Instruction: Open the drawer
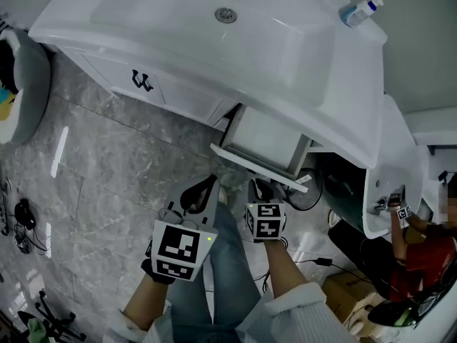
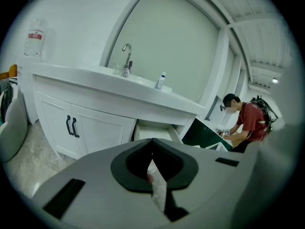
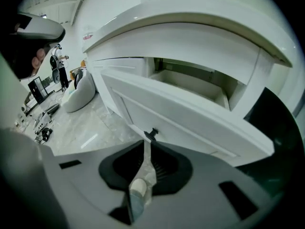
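Both tongs are closed on nothing: left tongs (image 2: pixel 152 144) held back, right tongs (image 3: pixel 144 144) just short of the knob (image 3: pixel 151 133). The drawer (image 1: pixel 263 143) under the sink (image 1: pixel 178 34) already stands pulled out; the task looks essentially done.

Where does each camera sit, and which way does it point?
Head view: on the person's head, facing steeply down at the vanity and open drawer; forearms and jeans show.
Left gripper view: on the left gripper, facing the cabinet doors; its own jaws show.
Right gripper view: on the right gripper, facing the drawer's knob; its own jaws show.
Shared: all three see the open drawer.
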A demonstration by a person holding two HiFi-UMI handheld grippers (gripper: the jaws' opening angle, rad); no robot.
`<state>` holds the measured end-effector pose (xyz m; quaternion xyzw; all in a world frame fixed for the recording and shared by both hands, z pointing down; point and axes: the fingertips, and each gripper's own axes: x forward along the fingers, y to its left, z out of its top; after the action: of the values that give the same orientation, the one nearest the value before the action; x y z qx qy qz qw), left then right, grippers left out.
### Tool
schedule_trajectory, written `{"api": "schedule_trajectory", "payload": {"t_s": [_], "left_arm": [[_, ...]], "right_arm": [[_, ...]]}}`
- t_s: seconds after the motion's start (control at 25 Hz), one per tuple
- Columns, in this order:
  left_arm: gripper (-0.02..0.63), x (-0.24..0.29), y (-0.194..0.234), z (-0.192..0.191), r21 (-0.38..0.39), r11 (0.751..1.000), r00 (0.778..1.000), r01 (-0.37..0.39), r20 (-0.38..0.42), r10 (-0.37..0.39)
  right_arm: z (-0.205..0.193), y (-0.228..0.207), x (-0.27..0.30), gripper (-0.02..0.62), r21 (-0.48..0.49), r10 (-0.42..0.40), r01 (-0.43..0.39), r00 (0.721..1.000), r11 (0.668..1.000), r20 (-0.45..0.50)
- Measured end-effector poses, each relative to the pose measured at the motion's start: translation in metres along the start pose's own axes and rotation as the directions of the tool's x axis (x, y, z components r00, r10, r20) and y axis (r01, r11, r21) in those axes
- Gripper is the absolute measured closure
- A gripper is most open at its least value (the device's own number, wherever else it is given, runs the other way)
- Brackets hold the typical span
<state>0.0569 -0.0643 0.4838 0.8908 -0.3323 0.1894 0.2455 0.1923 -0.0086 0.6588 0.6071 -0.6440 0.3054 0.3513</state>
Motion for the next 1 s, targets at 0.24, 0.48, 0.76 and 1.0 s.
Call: {"api": "schedule_trajectory", "payload": {"t_s": [0.24,0.48,0.76,1.0], "left_arm": [[0.592,-0.016,-0.020,0.023,0.038,0.999,0.999,0.022,0.023,-0.023],[0.592,-0.033,-0.043,0.049,0.059,0.997,0.998,0.042,0.052,-0.046],[0.592,-0.056,-0.065,0.090,0.095,0.994,0.994,0.056,0.092,-0.065],[0.592,-0.076,-0.085,0.123,0.140,0.989,0.991,0.045,0.116,-0.061]], "right_arm": [[0.023,0.007,-0.041,0.541,0.077,0.003,-0.010,0.996,0.997,0.090],[0.076,0.016,-0.097,0.545,0.127,0.019,-0.051,0.971,0.991,0.237],[0.148,0.029,-0.168,0.555,0.137,0.065,-0.126,0.920,0.983,0.386],[0.190,0.041,-0.222,0.555,0.095,0.158,-0.220,0.885,0.971,0.438]]}}
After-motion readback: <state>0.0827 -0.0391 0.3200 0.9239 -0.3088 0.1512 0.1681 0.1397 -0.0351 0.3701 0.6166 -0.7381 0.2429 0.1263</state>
